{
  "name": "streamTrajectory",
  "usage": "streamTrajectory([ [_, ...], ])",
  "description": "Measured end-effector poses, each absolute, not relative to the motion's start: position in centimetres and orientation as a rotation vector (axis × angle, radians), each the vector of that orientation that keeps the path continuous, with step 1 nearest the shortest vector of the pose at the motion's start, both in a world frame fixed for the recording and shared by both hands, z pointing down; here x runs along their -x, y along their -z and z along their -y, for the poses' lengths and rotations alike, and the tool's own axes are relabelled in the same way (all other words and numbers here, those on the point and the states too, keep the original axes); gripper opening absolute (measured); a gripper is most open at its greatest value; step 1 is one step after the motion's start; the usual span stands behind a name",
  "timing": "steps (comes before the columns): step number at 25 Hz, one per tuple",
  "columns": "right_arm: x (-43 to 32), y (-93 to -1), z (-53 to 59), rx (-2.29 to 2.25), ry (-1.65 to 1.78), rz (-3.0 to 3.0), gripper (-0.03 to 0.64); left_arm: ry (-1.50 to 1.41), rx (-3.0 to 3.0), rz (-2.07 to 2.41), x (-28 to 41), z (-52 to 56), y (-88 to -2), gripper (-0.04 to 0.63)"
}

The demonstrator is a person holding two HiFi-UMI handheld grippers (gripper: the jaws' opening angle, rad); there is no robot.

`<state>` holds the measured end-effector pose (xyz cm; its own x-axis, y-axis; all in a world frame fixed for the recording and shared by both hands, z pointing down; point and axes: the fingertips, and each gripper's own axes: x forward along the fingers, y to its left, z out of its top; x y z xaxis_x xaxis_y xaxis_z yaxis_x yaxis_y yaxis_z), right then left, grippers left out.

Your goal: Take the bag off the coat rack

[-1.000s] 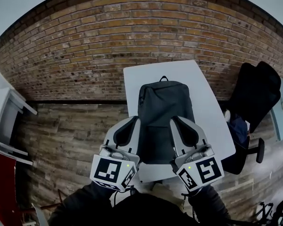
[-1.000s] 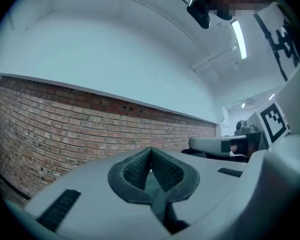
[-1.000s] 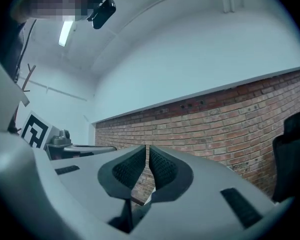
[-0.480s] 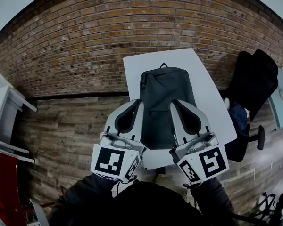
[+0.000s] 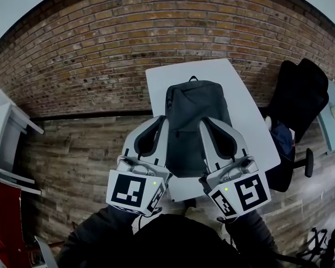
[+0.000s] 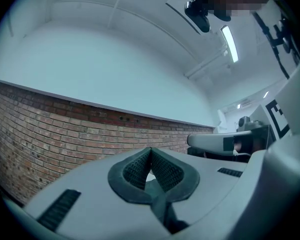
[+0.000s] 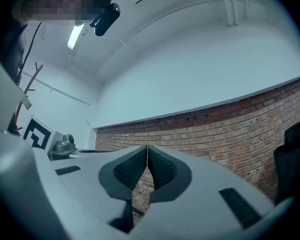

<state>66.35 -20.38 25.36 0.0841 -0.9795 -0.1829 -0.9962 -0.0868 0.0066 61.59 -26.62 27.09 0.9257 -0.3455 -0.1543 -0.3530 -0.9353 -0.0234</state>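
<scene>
A dark grey backpack (image 5: 196,108) lies flat on a white table (image 5: 156,85) in front of the brick wall, its top handle pointing toward the wall. In the head view both grippers hover over the bag's near half. My left gripper (image 5: 164,120) is over the bag's left edge and my right gripper (image 5: 203,121) over its middle. Each has its jaws shut with nothing between them. The left gripper (image 6: 150,151) and the right gripper (image 7: 147,148) both look level at the brick wall, pads pressed together. A reddish-brown coat rack (image 7: 29,81) shows at the left of the right gripper view.
A black office chair (image 5: 301,102) draped in dark cloth stands right of the table. A white shelf unit (image 5: 8,144) and a red object (image 5: 0,216) are at the left. Wood-plank floor (image 5: 78,161) lies between the shelf and the table.
Both grippers have moved a little up the picture, farther over the backpack, mostly in the first half second. The backpack has stayed put on the table.
</scene>
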Motion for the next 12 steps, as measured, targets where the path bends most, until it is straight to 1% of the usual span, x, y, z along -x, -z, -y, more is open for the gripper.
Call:
streamTrajectory([
  [12, -66.72, -25.37, 20.06, 2.217, -0.217, -2.054, 0.012, -0.23, 3.036, -0.547, -62.09, 26.17, -27.15, 0.009],
])
